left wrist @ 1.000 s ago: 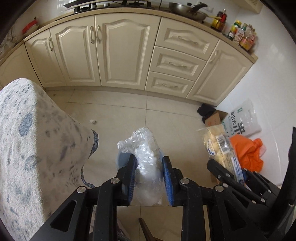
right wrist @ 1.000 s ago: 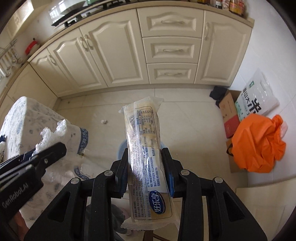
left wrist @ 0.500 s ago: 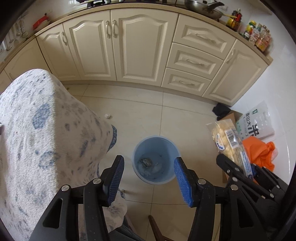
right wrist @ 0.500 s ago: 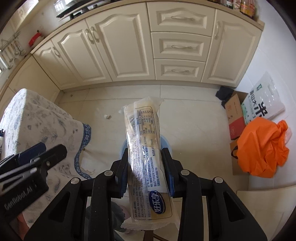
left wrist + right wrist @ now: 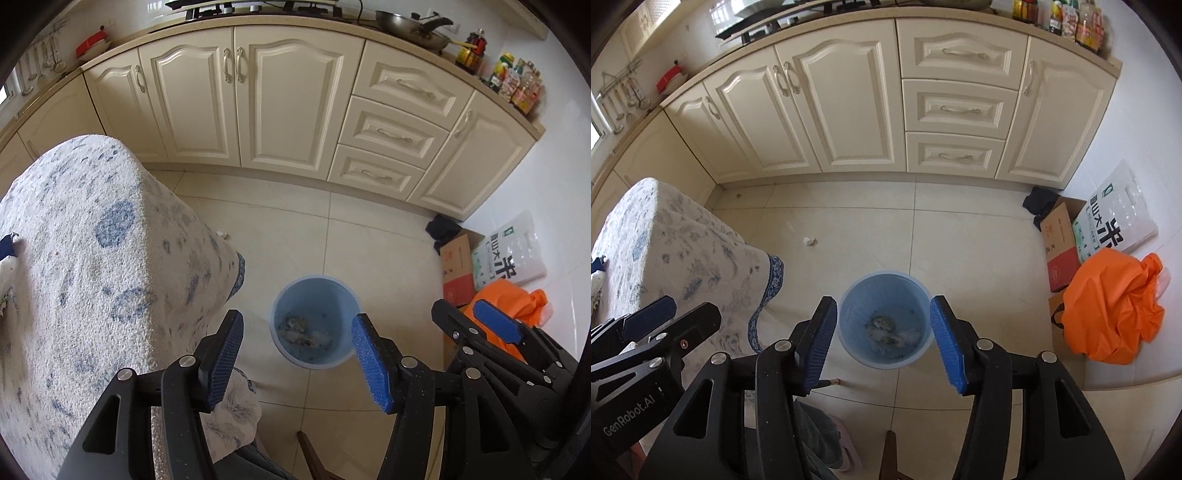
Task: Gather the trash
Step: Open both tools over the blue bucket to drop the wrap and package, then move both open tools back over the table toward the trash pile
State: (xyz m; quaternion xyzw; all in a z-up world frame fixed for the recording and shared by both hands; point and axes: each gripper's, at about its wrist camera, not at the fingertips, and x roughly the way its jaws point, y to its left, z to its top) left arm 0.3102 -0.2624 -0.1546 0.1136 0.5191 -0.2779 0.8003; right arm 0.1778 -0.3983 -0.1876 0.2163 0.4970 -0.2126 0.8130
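A light blue bin (image 5: 317,291) stands on the tiled floor with crumpled trash (image 5: 303,332) at its bottom. My left gripper (image 5: 295,316) hangs above it, its jaws opening and nothing between the blue pads (image 5: 369,358). The right wrist view shows the same bin (image 5: 882,291) and trash (image 5: 890,330) straight below my right gripper (image 5: 883,301), whose jaws are opening too and hold nothing. Each gripper shows at the edge of the other's view: the right gripper (image 5: 495,325) and the left gripper (image 5: 665,314). A small white scrap (image 5: 809,241) lies on the floor near the table.
A table under a blue-patterned cloth (image 5: 92,258) stands left of the bin. Cream cabinets (image 5: 849,110) line the far wall. At the right are an orange bag (image 5: 1112,310), a cardboard box (image 5: 1062,240) and a white rice sack (image 5: 1115,214). A wooden stick (image 5: 888,454) shows at the bottom.
The left gripper opened and its crumpled clear plastic is gone from its jaws. The right gripper opened and the long printed wrapper is gone from between its fingers. Both views show the bin uncovered.
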